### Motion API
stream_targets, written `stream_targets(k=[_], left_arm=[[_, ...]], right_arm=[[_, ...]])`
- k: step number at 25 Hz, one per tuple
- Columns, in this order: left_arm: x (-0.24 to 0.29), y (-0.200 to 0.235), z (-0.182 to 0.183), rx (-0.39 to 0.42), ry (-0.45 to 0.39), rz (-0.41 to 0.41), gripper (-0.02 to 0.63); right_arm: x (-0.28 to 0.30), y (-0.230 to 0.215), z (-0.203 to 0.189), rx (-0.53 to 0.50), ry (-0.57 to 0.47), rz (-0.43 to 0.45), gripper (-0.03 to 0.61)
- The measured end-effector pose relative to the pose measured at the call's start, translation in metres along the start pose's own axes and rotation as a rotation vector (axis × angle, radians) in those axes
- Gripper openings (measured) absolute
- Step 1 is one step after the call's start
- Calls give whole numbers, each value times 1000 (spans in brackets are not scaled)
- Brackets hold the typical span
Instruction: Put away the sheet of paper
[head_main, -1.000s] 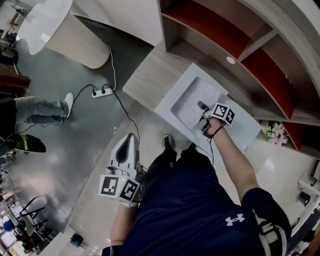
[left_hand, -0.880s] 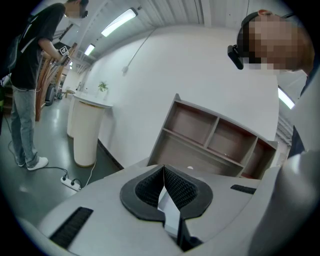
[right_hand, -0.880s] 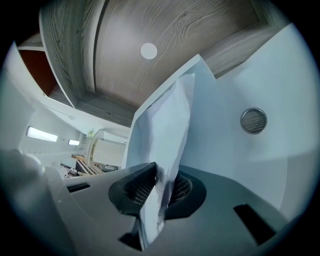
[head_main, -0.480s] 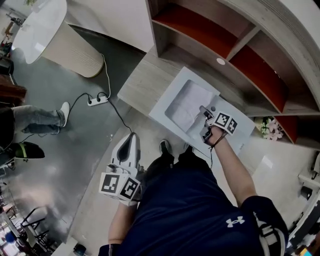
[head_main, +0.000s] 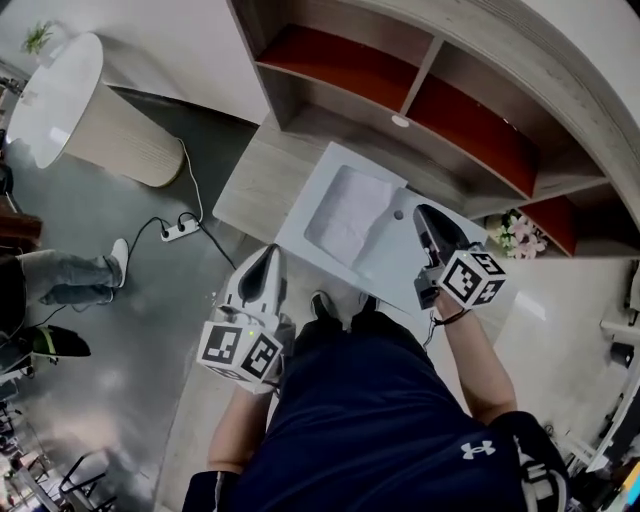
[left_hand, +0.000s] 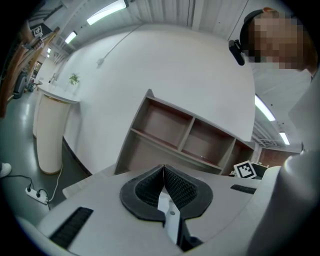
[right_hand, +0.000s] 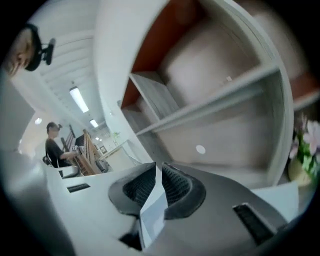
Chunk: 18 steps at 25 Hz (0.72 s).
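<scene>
The sheet of paper (head_main: 345, 213) lies flat and slightly wrinkled in the sunken middle of a white tray (head_main: 385, 272). It fills the left part of that hollow. The tray rests on a low wooden surface (head_main: 255, 178), toward its front edge, in front of an open shelf (head_main: 400, 92) with red back panels.

The right gripper (head_main: 422, 211) hangs over the right part of the tray, pointing toward the shelf, and is apart from the paper. In the right gripper view its jaws (right_hand: 156, 167) have just been closing and now stand only a narrow slit apart. Nothing is between them, and the ribbed pads (right_hand: 175, 182) touch nothing.

The left gripper (head_main: 272, 252) is held in front of the person's body, off the left front corner of the tray and over the floor, well apart from the paper. In the left gripper view its jaws (left_hand: 163, 168) are pressed together, pad against pad, and hold nothing.
</scene>
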<state>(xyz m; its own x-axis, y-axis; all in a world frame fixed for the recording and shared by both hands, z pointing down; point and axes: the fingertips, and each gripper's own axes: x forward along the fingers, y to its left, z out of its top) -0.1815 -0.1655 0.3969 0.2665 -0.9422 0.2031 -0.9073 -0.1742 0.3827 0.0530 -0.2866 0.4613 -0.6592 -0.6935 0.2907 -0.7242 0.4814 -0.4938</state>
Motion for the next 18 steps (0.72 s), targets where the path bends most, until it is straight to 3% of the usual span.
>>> stream_targets(k=[5,10,13,18], left_arm=[[20,-24,11,38,-22,-69,15],[25,-47,30,89,-58,-103,15],[25,-56,43,137,-89,-116,15],[17,-60,44,153,-95,-113,15]], right_arm=[[-41,68,69,-328,-192,57,23],[-75,114,95,-583,-309,65,21],[-82,129,101,-649,-341,74,20],[-81,134,98,-640,-338,91,20]])
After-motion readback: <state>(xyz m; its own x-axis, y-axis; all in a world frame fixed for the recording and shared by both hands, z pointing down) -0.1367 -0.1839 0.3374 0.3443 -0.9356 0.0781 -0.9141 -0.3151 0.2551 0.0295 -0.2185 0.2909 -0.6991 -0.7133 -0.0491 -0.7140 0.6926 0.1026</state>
